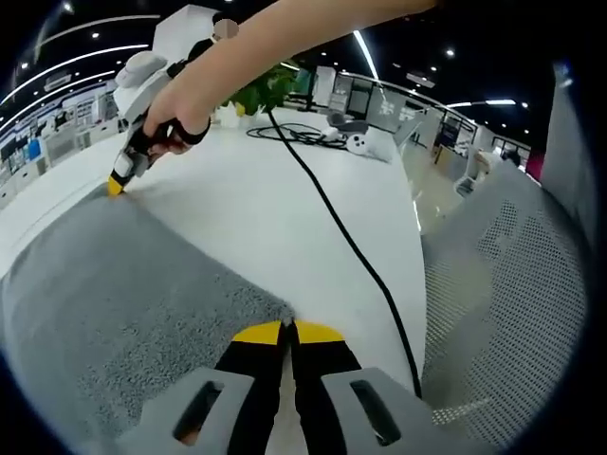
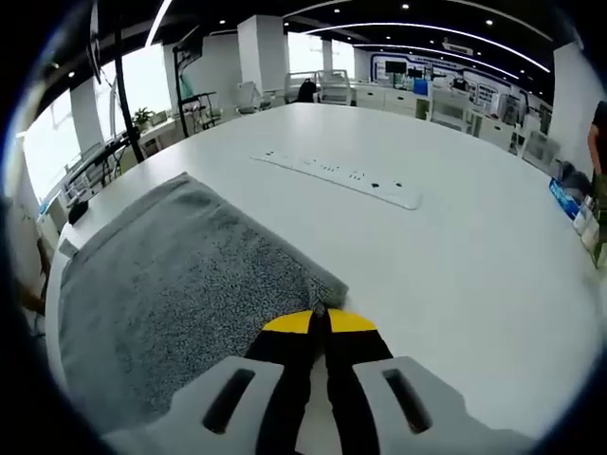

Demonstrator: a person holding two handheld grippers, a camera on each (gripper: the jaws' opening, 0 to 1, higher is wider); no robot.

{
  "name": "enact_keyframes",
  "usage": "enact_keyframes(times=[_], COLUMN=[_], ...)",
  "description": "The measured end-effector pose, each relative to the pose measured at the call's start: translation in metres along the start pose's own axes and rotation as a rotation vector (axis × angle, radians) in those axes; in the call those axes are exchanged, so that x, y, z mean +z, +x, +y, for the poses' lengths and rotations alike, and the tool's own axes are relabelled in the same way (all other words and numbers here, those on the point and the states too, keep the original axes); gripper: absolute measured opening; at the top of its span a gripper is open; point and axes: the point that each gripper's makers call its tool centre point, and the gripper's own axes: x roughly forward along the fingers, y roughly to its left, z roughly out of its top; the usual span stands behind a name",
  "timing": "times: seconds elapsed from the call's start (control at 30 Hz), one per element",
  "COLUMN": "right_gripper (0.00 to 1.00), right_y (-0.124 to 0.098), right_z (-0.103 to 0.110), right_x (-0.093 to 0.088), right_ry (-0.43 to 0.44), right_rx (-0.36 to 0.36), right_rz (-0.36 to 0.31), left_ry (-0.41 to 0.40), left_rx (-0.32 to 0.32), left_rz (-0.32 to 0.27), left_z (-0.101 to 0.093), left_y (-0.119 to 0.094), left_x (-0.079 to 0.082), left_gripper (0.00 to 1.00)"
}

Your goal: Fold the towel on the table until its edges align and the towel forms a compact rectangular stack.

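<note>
A grey towel [image 1: 123, 303] lies flat on the white table [image 1: 275, 209]. At the bottom of the left gripper view, my left gripper [image 1: 287, 328] has its yellow-tipped jaws shut on the towel's near corner. A hand holds my right gripper [image 1: 116, 186] at the towel's far corner, tip down on the cloth. In the right gripper view the towel [image 2: 171, 284] spreads away to the left. There the right gripper [image 2: 320, 318] is shut on the corner, which bunches up slightly at the jaws.
A black cable [image 1: 351, 246] runs across the table from a coil at the back, near a white device [image 1: 365, 142]. A white mesh chair [image 1: 512, 303] stands past the table edge. A long white power strip [image 2: 337, 175] lies beyond the towel.
</note>
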Motion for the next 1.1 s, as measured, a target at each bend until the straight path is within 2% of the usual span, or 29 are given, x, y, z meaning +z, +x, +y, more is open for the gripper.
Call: enact_keyframes(times=[0.13, 0.27, 0.47, 0.57, 0.73, 0.83, 0.9, 0.97, 1.1], right_gripper=[0.04, 0.06, 0.11, 0.12, 0.11, 0.06, 0.05, 0.02, 0.01], right_y=[-0.011, -0.019, -0.017, -0.013, -0.005, -0.004, -0.006, -0.005, -0.009], right_z=[-0.005, -0.007, -0.021, -0.022, -0.024, -0.021, -0.02, -0.017, -0.021], right_x=[-0.004, 0.004, 0.008, 0.006, -0.003, -0.004, -0.003, -0.002, -0.001], right_ry=[0.01, -0.01, 0.043, 0.049, 0.065, 0.088, 0.094, 0.102, 0.114], right_rx=[0.021, 0.012, 0.006, 0.008, -0.001, 0.016, 0.021, 0.046, 0.05], right_rz=[-0.006, -0.038, -0.057, -0.042, -0.024, -0.038, -0.042, -0.058, -0.071], left_ry=[0.042, 0.074, 0.085, 0.082, 0.096, 0.106, 0.148, 0.138, 0.124], left_rx=[-0.033, -0.048, -0.069, -0.068, -0.063, -0.053, -0.028, -0.024, -0.025], left_rz=[0.003, 0.008, 0.016, 0.016, 0.012, 0.007, -0.009, -0.011, -0.03], left_z=[-0.011, -0.016, -0.018, -0.018, -0.018, -0.019, -0.019, -0.019, -0.016], left_y=[0.013, 0.021, 0.025, 0.025, 0.025, 0.024, 0.023, 0.022, 0.016], left_x=[0.008, 0.013, 0.016, 0.016, 0.016, 0.015, 0.016, 0.017, 0.024], left_gripper=[0.03, 0.03, 0.03, 0.03, 0.03, 0.03, 0.02, 0.02, 0.02])
